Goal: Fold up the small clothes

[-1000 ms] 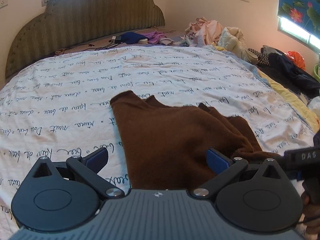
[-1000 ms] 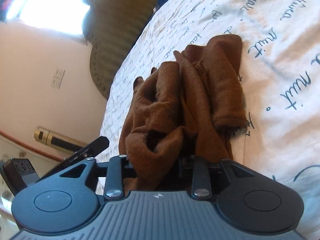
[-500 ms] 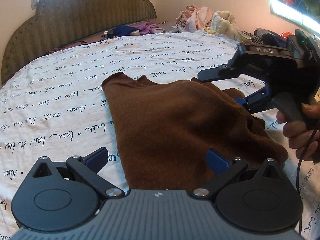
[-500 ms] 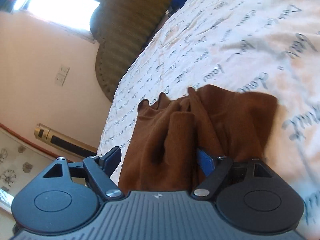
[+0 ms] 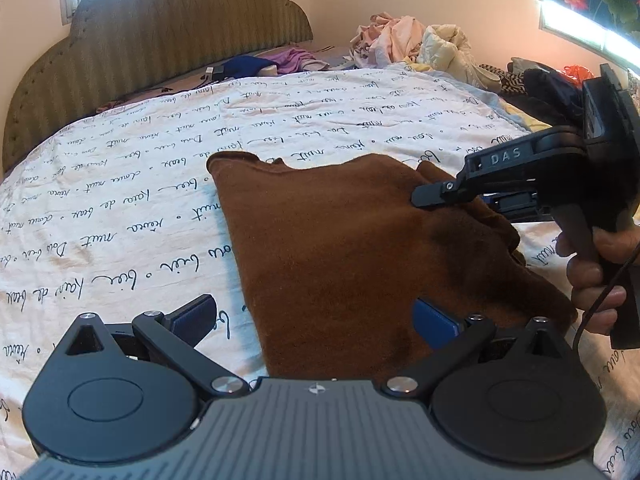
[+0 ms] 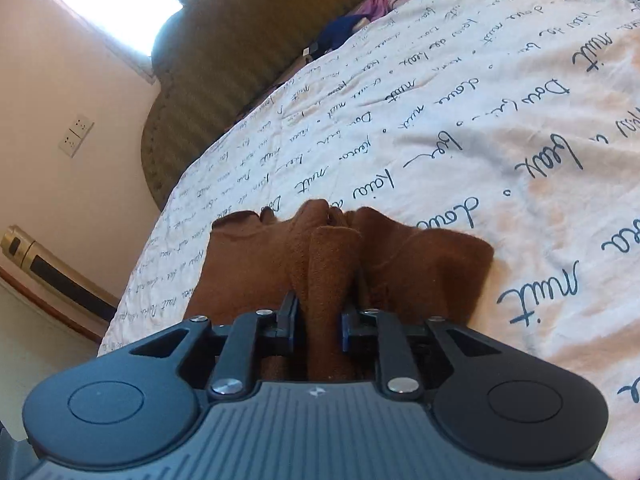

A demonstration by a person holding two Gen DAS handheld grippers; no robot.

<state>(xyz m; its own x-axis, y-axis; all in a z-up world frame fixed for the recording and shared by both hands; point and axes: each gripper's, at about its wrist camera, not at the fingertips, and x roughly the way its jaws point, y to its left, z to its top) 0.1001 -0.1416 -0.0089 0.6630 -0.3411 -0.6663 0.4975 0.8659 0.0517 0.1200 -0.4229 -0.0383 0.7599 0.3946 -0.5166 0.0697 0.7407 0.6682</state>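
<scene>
The right gripper (image 6: 316,320) was closing its jaws on a bunched ridge of a brown garment (image 5: 360,256) that lay on a bedsheet printed with script (image 5: 120,208), the ridge standing up between the blue pads while the rest of the cloth spread flat toward the headboard (image 5: 180,32). The left gripper (image 5: 316,316) hovered low over the near hem with its jaws spread wide, one pad over the sheet and the other over the cloth, gripping nothing. The person's hand (image 5: 596,272) held the right tool's handle at the garment's far side. The pinch looked shallow and thick, taking in several layers at once, so a pull from there might have dragged the whole piece across the smooth sheet rather than turning one edge over, leaving a crooked fold. With the near hem unpinned, the cloth could also have slid or bunched toward the right, and a loose ridge might have slipped free of the pads mid-lift
</scene>
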